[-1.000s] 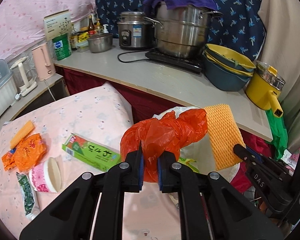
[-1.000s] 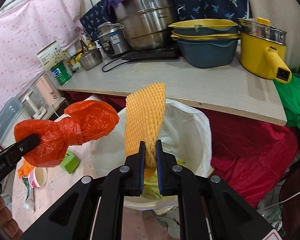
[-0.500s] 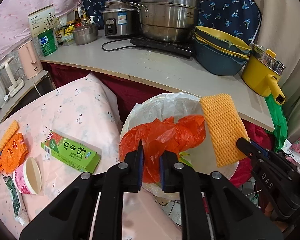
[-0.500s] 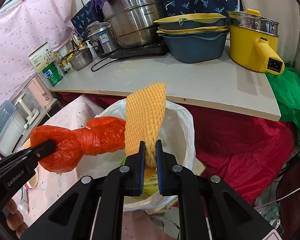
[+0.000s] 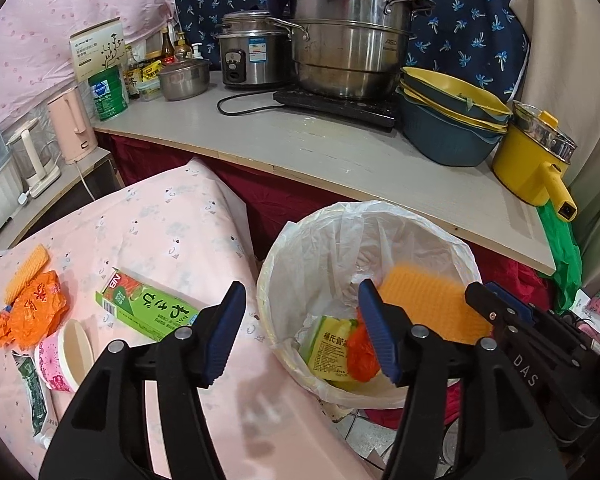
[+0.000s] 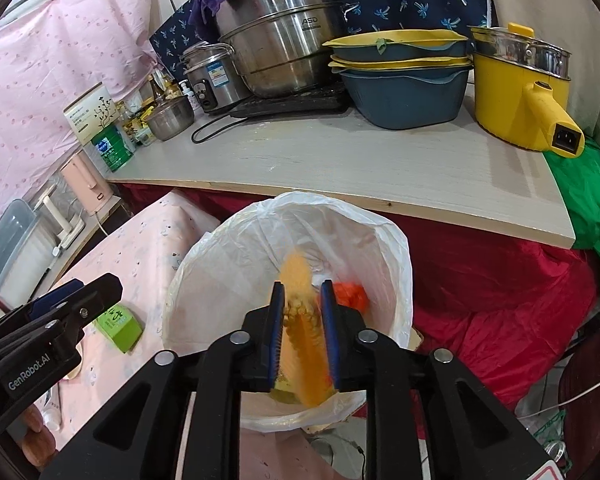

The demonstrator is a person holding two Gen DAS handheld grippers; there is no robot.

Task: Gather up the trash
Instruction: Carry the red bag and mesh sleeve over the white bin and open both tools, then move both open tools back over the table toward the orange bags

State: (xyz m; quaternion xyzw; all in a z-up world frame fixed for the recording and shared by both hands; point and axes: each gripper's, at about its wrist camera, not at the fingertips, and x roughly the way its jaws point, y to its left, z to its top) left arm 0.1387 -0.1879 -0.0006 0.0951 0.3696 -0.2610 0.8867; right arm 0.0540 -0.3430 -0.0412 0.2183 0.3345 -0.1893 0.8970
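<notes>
Trash is dropping into the bin (image 5: 284,240), a round pail lined with a white bag that stands on the floor off the edge of the table (image 5: 172,220) with the pink cloth. Both tools hang over its mouth, tilted down, so that whatever is let go falls inside rather than onto the cloth.

The left hand-held gripper (image 5: 302,332) is opening, its blue pads wide apart with nothing between them. The orange bag (image 5: 362,354) it was over lies at the bottom of the bin, crumpled against a yellow-green packet (image 5: 330,350).

The right hand-held gripper (image 6: 302,332) is also opening, by only a small gap. The orange foam net (image 6: 300,320) sits between its pads, blurred, and seems to be slipping free; I cannot tell whether a pad touches it. In the right wrist view its long axis runs from 12 o'clock to 6 o'clock, lower end toward the bin floor. In the left wrist view the foam net (image 5: 432,304) appears at 3 o'clock of the bin opening, leaning from upper left to lower right.

More trash waits on the table at 9 o'clock of the bin: a green carton (image 5: 148,310) lying flat with its long axis toward 4 o'clock, a pink cup (image 5: 62,356) on its side, an orange wrapper (image 5: 32,316) and a second foam net (image 5: 26,274).
</notes>
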